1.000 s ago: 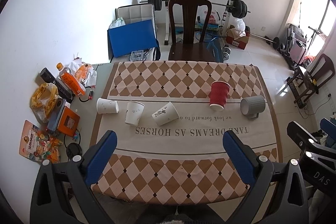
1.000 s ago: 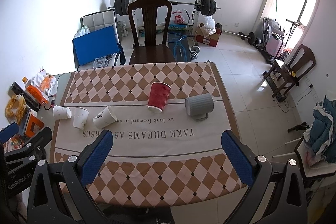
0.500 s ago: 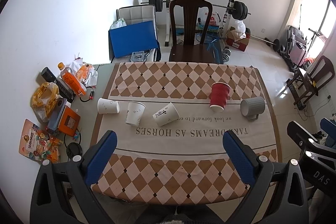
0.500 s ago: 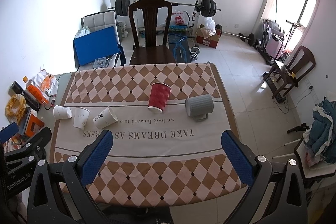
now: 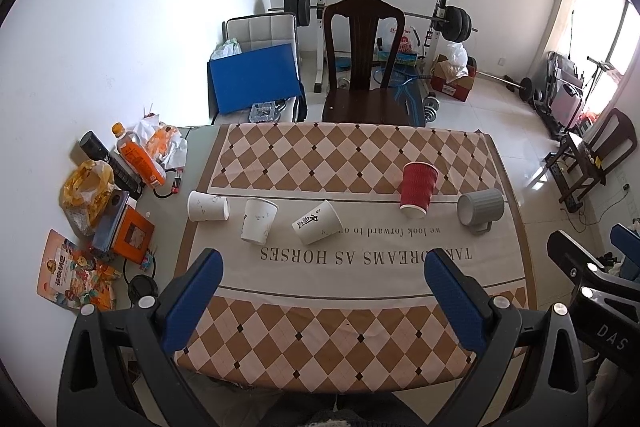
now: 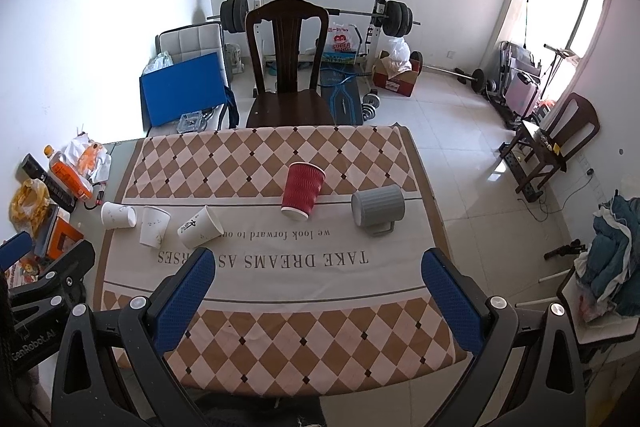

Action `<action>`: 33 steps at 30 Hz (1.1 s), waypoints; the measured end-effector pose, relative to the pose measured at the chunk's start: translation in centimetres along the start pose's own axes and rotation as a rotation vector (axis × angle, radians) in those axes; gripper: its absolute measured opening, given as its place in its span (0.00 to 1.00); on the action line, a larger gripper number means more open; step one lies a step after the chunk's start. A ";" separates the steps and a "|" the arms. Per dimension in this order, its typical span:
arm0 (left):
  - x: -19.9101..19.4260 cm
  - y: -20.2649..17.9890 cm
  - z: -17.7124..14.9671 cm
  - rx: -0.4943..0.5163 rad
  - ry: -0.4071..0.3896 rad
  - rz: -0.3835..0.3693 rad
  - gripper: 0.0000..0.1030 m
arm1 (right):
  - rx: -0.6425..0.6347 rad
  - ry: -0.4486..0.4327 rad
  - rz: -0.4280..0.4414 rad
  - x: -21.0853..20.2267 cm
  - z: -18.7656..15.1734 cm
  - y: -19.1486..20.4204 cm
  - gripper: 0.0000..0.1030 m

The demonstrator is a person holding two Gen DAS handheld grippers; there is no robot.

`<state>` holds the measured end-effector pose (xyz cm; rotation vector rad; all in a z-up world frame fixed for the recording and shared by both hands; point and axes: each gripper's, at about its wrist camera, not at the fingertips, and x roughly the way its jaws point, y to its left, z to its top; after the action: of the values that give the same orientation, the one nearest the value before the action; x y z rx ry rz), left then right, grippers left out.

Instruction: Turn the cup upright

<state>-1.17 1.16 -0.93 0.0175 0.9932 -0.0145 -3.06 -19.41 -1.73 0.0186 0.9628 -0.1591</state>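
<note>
Several cups stand in a row across the table. A red ribbed paper cup (image 5: pixel 417 189) (image 6: pixel 302 190) sits upside down. A grey ribbed mug (image 5: pixel 480 209) (image 6: pixel 377 207) lies on its side at the right. Three white paper cups sit left: one on its side (image 5: pixel 208 206) (image 6: pixel 118 215), one inverted (image 5: pixel 258 219) (image 6: pixel 153 226), one with a black mark lying tilted (image 5: pixel 318 222) (image 6: pixel 200 227). My left gripper (image 5: pixel 324 301) and right gripper (image 6: pixel 320 297) are both open and empty, held high above the table's near edge.
The table carries a checked cloth (image 5: pixel 352 339) (image 6: pixel 304 331) with printed text. Snack bags, an orange bottle (image 5: pixel 138 159) and boxes crowd the table's left edge. A dark wooden chair (image 5: pixel 362 75) stands behind the table. Gym weights lie on the floor beyond.
Both wrist views have shifted very slightly; the cups have not moved and both grippers stay open.
</note>
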 end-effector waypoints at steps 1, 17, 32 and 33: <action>-0.1 0.0 0.1 0.000 -0.001 -0.001 1.00 | 0.002 0.000 0.000 0.0 0.0 -0.1 1.00; 0.2 0.3 1.5 0.010 0.010 -0.018 1.00 | 0.004 0.007 -0.001 0.0 -0.2 0.3 1.00; 15.4 -2.5 0.3 0.164 0.153 0.050 1.00 | 0.160 0.260 -0.178 13.7 -2.3 -3.4 1.00; 16.5 -2.8 0.1 0.175 0.166 0.055 1.00 | 0.172 0.288 -0.184 15.2 -2.7 -4.2 1.00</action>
<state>7.83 -1.72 -14.70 0.2098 1.1546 -0.0502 2.66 -25.23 -15.53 0.1137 1.2363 -0.4168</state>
